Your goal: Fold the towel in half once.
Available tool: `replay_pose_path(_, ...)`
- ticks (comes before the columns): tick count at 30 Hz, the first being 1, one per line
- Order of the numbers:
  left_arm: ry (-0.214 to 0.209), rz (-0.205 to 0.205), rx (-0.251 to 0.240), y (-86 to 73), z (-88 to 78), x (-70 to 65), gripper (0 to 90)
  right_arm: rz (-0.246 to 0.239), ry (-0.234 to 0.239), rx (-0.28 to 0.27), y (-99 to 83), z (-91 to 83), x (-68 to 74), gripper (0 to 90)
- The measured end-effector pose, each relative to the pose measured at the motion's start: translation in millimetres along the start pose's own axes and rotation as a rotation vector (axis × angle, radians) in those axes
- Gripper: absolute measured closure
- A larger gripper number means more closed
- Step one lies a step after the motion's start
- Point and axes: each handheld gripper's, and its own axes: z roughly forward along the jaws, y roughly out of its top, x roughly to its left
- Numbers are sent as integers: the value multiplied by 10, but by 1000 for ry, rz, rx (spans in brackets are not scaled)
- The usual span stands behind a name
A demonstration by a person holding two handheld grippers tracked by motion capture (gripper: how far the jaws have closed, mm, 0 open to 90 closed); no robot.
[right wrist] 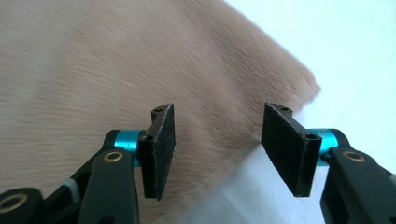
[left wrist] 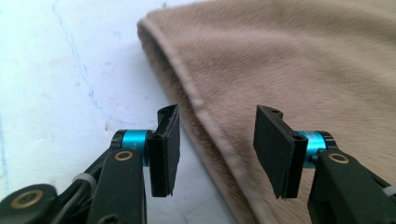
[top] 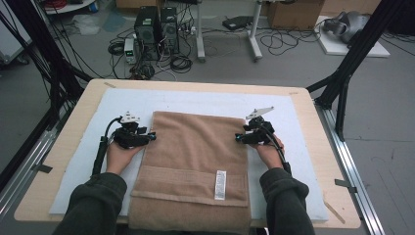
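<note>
Towel (top: 193,166) folding is the work in hand — a tan terry towel lies flat on the pale blue mat (top: 293,147), its long axis running from 6 to 12 o'clock in the high view, the near hem hanging over the table edge and its white care label (top: 220,185) facing up near 5 o'clock. Left gripper (top: 152,137) sits at the towel's 9 o'clock edge and right gripper (top: 237,138) at its 3 o'clock edge, both pointing inward. Each has its jaws moderately apart with nothing pressed between the pads; in the gripper views the towel's side edge lies between and beyond them. Main risk, as I judge it: a jaw closing on the top layer alone, or on air beside the edge — the fold would then come up lopsided, or the cloth drag askew across the mat.
</note>
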Motion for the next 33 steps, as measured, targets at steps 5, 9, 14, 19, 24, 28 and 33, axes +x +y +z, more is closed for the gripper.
replay_pose_path(5,-32,15,13,16,35,-44,697,79,71,-23,-60,63,-58,581)
replay_pose_path(9,-22,-8,3,33,48,-50,823,39,126,-28,-18,83,-42,787)
replay_pose_path(14,39,17,-55,138,-8,-50,837,-30,25,-52,162,-18,-33,802)
replay_pose_path(19,101,63,-143,488,-128,-72,838,-75,-46,-92,493,-188,-88,803)
replay_pose_path(24,141,88,-228,848,-232,-30,833,-96,-111,-168,818,-411,-215,777)
replay_pose_path(28,100,45,-138,768,-126,67,611,26,-76,-179,753,-320,-379,521)
replay_pose_path(33,49,66,-102,509,-150,96,561,42,0,-106,502,-187,-304,460)
